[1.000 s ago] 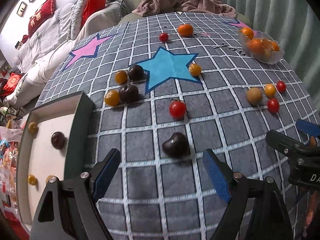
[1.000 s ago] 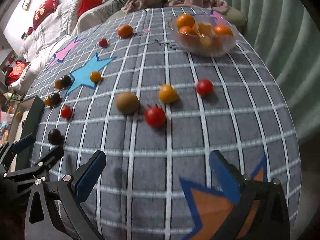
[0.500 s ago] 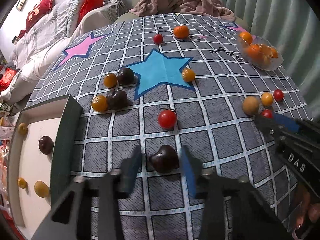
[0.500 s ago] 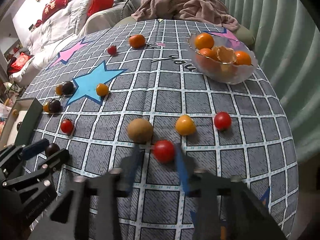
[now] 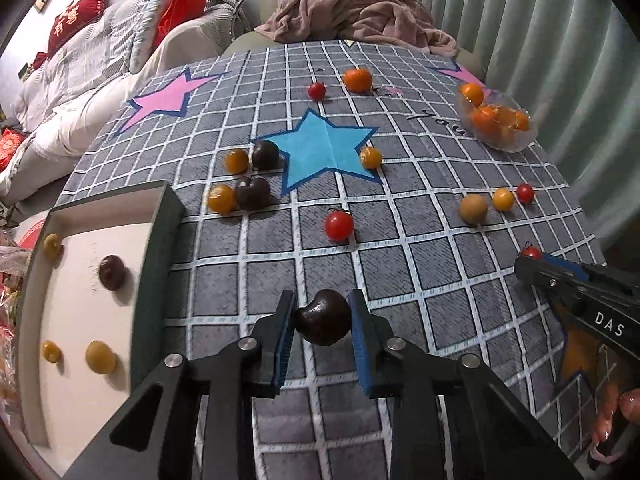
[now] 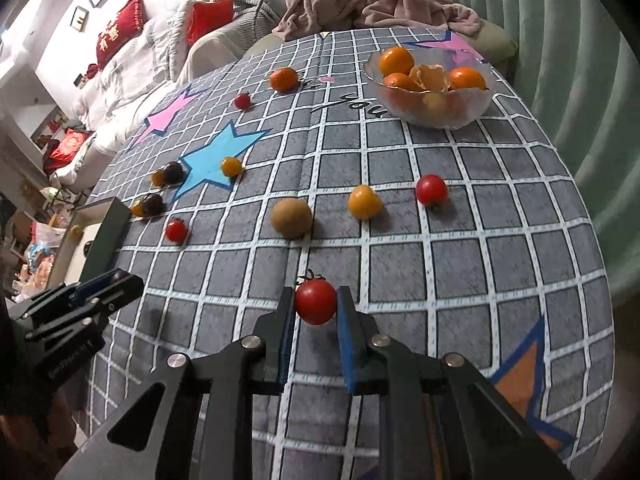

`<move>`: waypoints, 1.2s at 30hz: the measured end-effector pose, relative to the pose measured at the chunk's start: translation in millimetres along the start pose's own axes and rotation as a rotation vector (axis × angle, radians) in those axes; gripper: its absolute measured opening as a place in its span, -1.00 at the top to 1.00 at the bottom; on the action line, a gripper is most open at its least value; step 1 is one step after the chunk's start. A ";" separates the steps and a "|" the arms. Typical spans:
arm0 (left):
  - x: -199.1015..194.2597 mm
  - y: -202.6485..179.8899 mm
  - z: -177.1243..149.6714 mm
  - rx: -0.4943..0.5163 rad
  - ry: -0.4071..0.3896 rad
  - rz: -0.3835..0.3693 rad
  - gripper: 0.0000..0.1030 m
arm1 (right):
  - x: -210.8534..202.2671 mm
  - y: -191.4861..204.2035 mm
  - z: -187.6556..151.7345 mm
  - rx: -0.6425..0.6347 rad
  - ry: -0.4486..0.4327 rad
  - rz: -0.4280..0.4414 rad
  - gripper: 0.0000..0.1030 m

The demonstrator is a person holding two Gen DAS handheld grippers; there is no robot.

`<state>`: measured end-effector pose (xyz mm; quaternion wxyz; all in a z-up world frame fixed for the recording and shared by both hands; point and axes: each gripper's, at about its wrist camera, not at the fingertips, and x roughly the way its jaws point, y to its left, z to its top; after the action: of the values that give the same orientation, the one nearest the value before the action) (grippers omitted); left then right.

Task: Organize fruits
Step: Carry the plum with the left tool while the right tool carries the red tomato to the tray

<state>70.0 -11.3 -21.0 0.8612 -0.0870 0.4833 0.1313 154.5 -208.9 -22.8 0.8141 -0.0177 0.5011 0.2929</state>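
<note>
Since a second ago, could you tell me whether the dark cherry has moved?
Yes. The dark cherry, pinched between the left gripper's fingers, has risen off the checked cloth.

the right gripper [image 6: 316, 312] pinched a red cherry tomato [image 6: 315, 303] above the grid-patterned tablecloth [image 6: 460, 264], glass bowl [image 6: 430, 98] beyond.

Black angular gripper [image 5: 323, 322] frames, blue pads [image 5: 361, 352], silver screws, "DAS" lettering

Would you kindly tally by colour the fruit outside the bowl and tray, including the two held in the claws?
Red tomatoes: 4
Dark fruits: 3
Yellow-orange tomatoes: 4
Orange mandarin: 1
Brown fruit: 1
Total: 13
</note>
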 end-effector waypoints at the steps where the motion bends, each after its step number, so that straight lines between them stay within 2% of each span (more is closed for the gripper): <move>1: -3.4 1.9 -1.2 -0.002 -0.003 -0.005 0.45 | -2.3 1.3 -1.0 0.000 -0.001 0.004 0.57; 11: -32.4 30.3 -14.4 -0.038 -0.025 -0.007 0.45 | -16.5 27.0 -2.9 -0.011 -0.004 0.058 0.57; 18: -57.5 52.9 -20.2 -0.064 -0.065 -0.004 0.45 | -26.5 60.8 2.4 -0.063 -0.014 0.082 0.57; 29: -84.9 106.7 -29.2 -0.111 -0.112 0.061 0.45 | -34.4 132.5 17.0 -0.178 -0.021 0.130 0.57; 36: -92.3 152.7 -32.2 -0.162 -0.133 0.137 0.45 | -27.0 187.1 25.3 -0.252 -0.001 0.177 0.57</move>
<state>-49.4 111.8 37.8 0.8705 -0.1141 0.4178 0.2338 73.5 -58.2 61.6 0.7767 -0.0752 0.4595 0.4242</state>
